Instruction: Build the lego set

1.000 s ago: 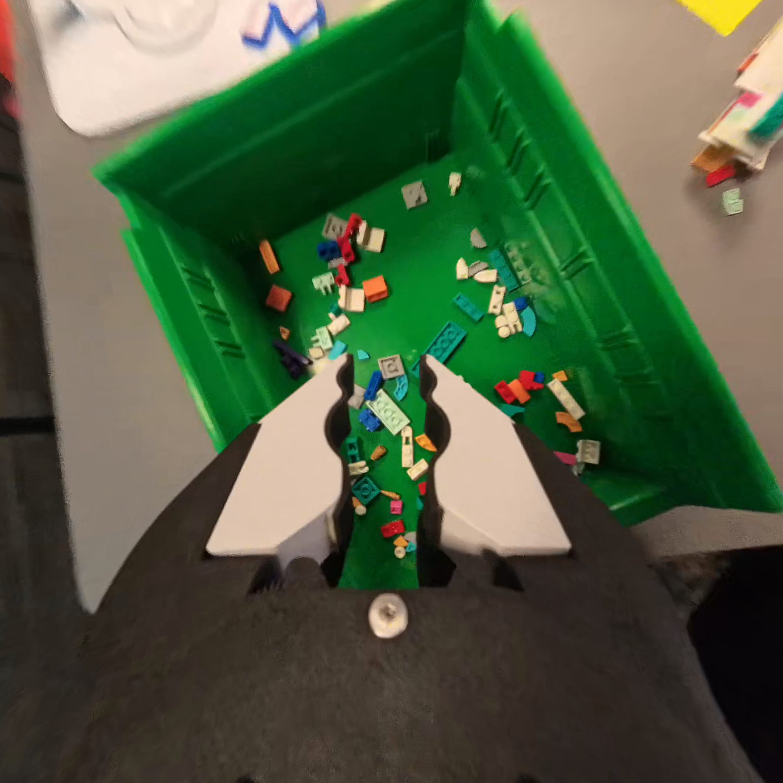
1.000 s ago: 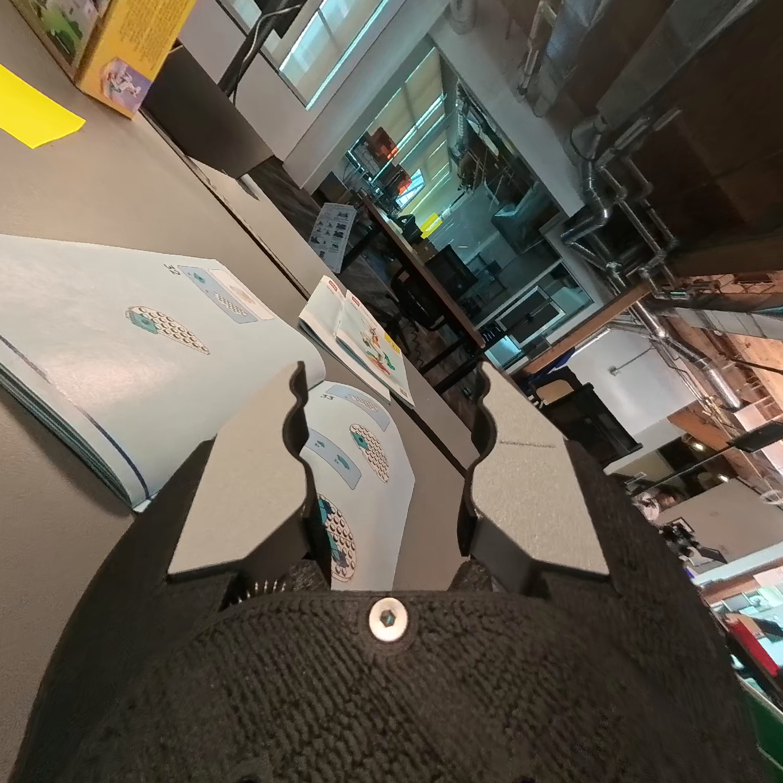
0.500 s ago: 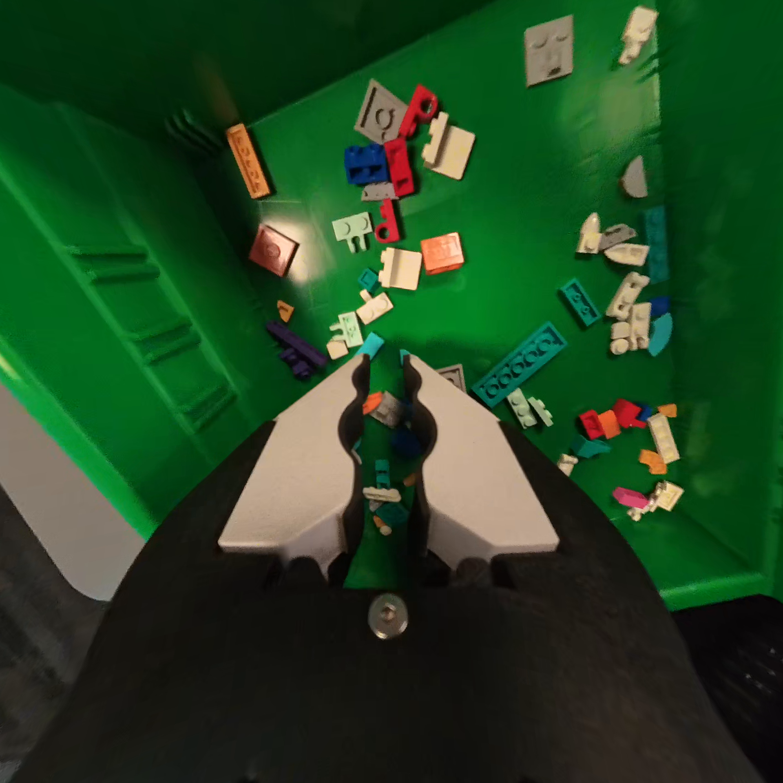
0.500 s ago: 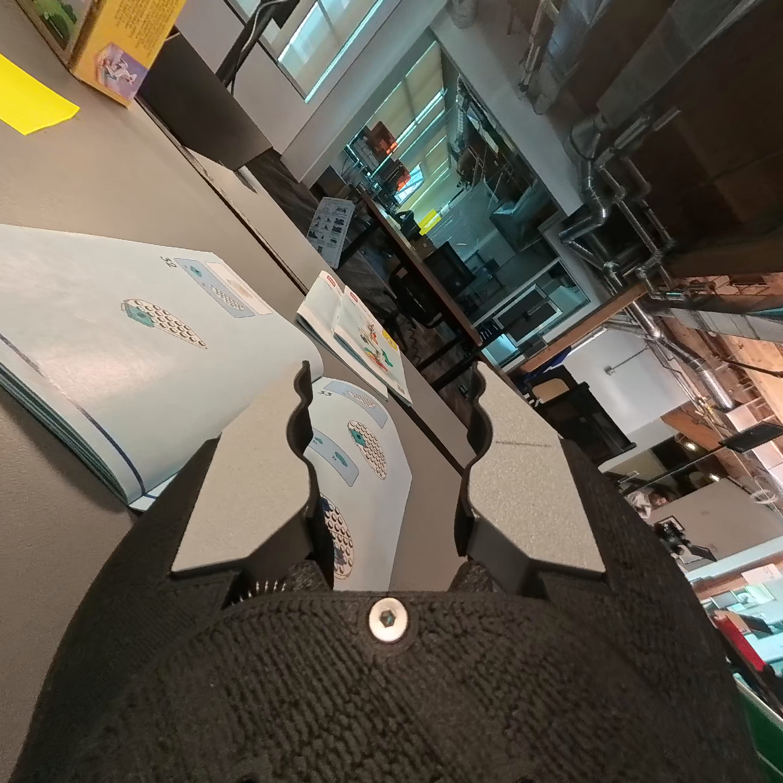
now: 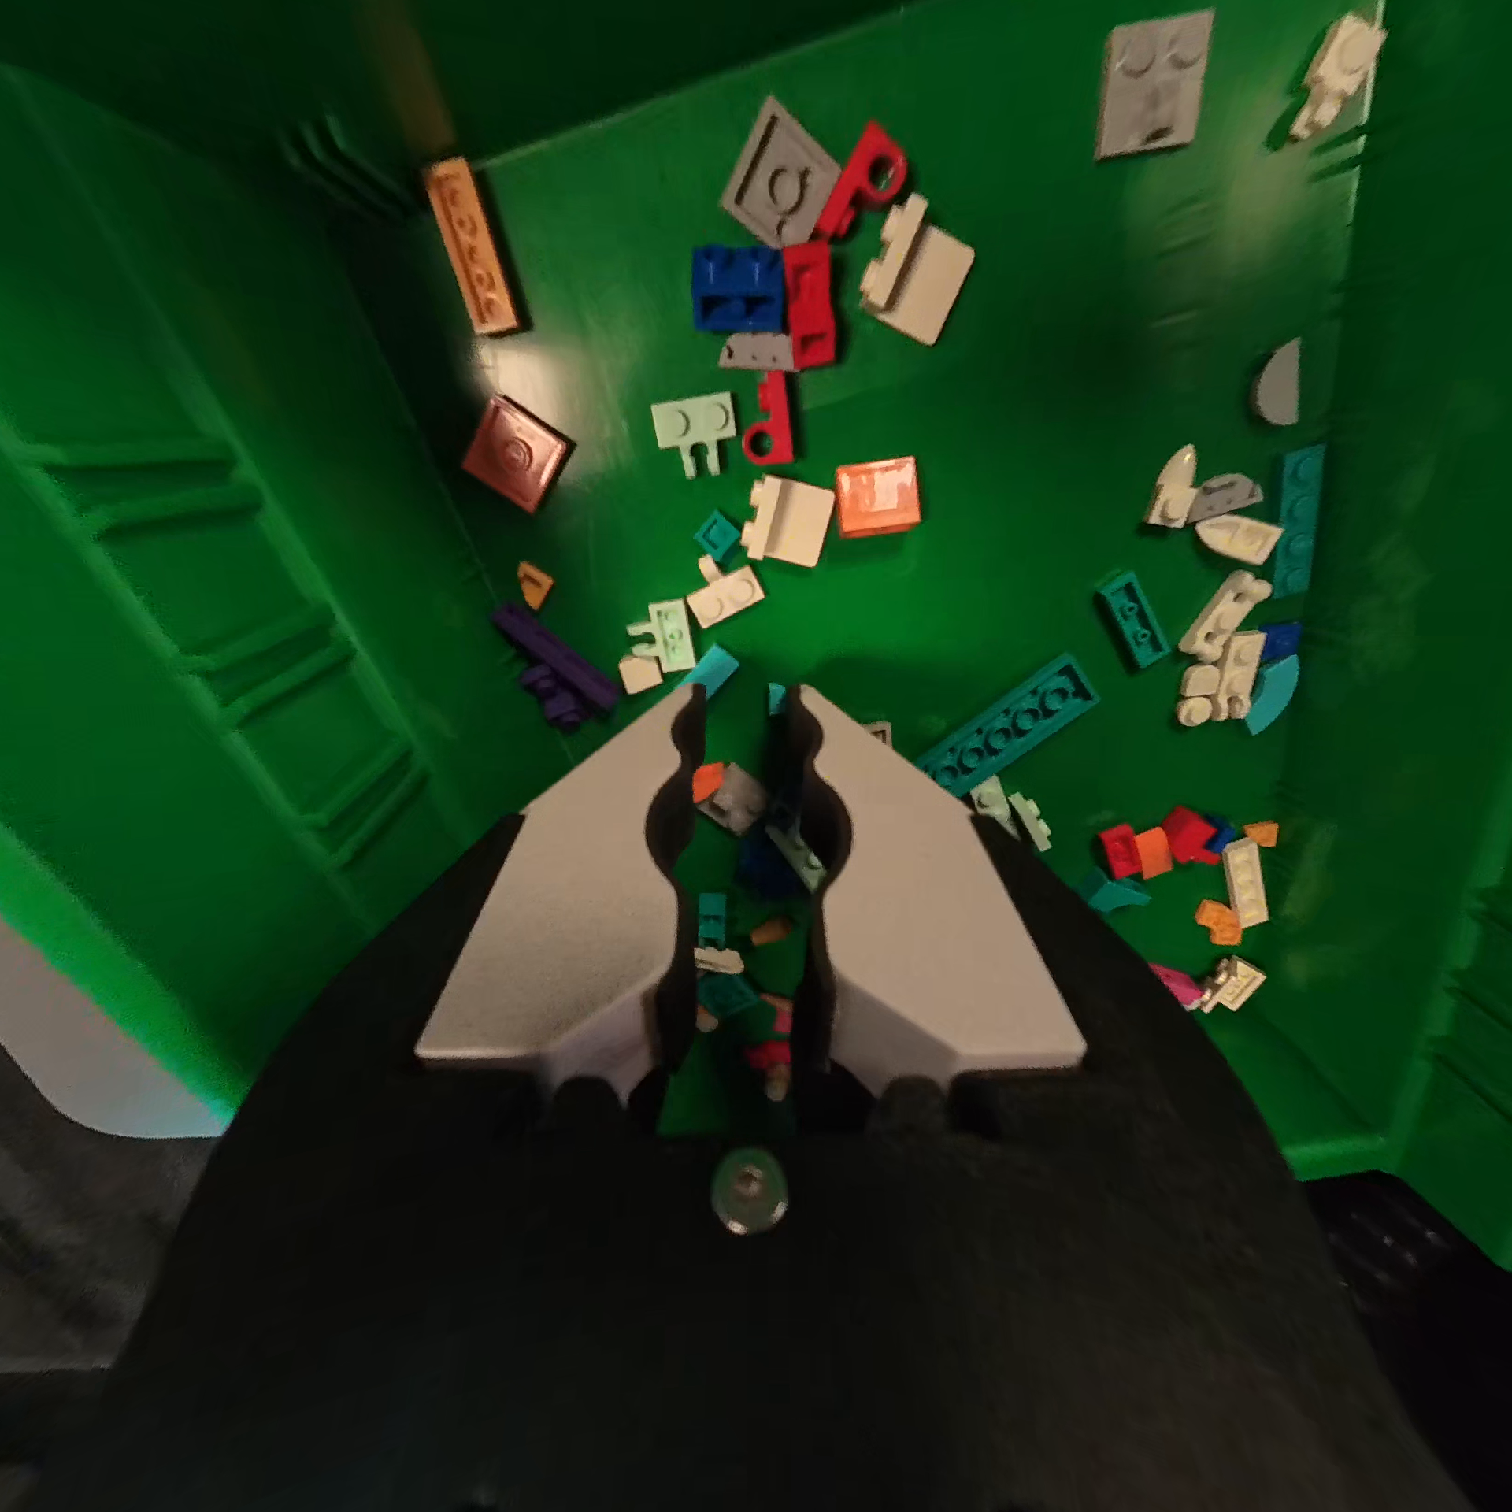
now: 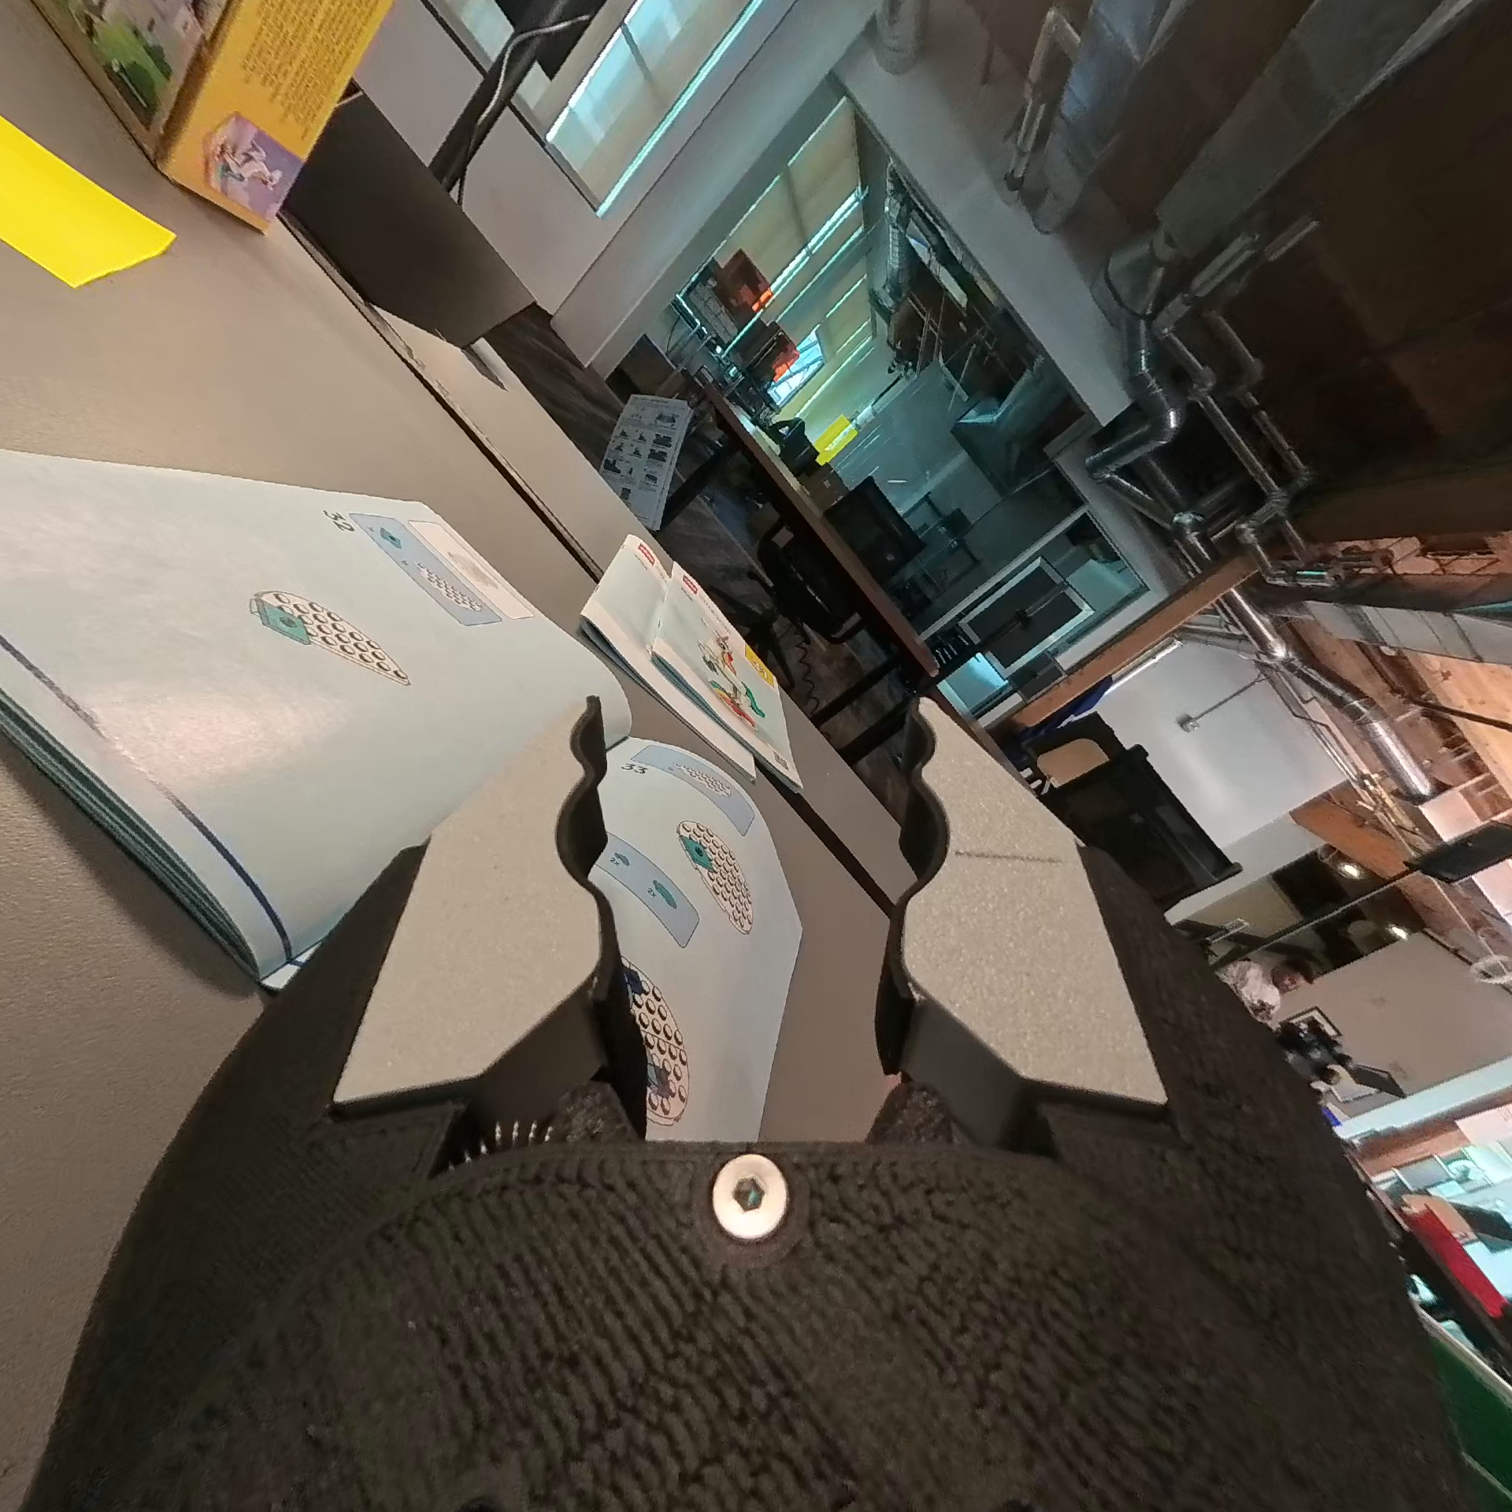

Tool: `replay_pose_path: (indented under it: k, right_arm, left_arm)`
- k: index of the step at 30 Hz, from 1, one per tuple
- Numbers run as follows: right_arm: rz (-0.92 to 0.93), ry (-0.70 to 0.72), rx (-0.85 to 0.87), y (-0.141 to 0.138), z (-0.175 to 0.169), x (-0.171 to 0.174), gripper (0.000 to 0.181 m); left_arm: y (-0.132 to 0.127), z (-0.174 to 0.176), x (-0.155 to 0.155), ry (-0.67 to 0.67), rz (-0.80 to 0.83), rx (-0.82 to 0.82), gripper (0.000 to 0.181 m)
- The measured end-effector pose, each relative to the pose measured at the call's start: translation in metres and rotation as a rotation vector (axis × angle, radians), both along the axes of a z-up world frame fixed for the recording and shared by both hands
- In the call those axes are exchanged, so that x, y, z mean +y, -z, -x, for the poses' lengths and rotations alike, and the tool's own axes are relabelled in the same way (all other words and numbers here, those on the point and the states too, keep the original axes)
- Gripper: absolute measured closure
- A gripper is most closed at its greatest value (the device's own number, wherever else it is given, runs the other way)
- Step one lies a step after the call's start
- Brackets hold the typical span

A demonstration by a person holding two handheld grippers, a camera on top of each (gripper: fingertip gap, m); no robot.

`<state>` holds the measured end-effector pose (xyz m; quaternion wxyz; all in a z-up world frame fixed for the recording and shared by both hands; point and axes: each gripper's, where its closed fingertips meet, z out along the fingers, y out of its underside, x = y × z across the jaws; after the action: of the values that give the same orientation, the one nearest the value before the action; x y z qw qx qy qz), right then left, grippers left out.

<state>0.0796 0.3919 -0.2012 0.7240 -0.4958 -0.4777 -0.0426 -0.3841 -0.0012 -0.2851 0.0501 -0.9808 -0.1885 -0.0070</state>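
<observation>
The green bin holds scattered lego pieces. The open instruction booklet lies under the right gripper, spread and empty. The left gripper, narrowly parted, hovers over near pieces: picking seems underway, and closing next calls for careful aim.

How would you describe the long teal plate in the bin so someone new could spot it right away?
Look inside the green bin, on its floor just right of the left gripper fingertips. The long teal plate lies flat and slanted there, with a double row of studs. It is the longest piece in the bin; the other teal pieces nearby are much shorter.
</observation>
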Motion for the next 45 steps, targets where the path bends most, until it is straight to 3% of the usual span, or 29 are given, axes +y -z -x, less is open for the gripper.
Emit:
replay_pose_path:
  k: [13,19,25,32,40,45]
  right_arm:
    - [0.007,-0.005,0.011,-0.001,0.000,0.000,0.110]
    - [0.012,-0.006,0.016,-0.001,0.000,0.000,0.111]
    - [0.018,-0.010,0.019,0.000,0.000,0.000,0.111]
    - [0.022,-0.012,0.020,0.000,0.000,0.000,0.112]
    - [0.023,-0.011,0.023,0.000,0.000,0.000,0.112]
    - [0.027,-0.012,0.028,0.000,-0.001,0.000,0.112]
  left_arm:
    - [0.001,0.008,0.000,-0.004,0.021,0.067,0.166]
    - [0.001,0.009,-0.002,0.043,0.034,0.096,0.181]
    - [0.004,0.001,-0.002,0.072,0.008,0.083,0.181]
    - [-0.006,0.009,0.002,0.000,-0.098,0.110,0.174]
    - [0.002,0.012,0.003,-0.007,-0.056,0.128,0.163]
    - [0.003,0.011,0.006,-0.025,-0.070,0.091,0.168]
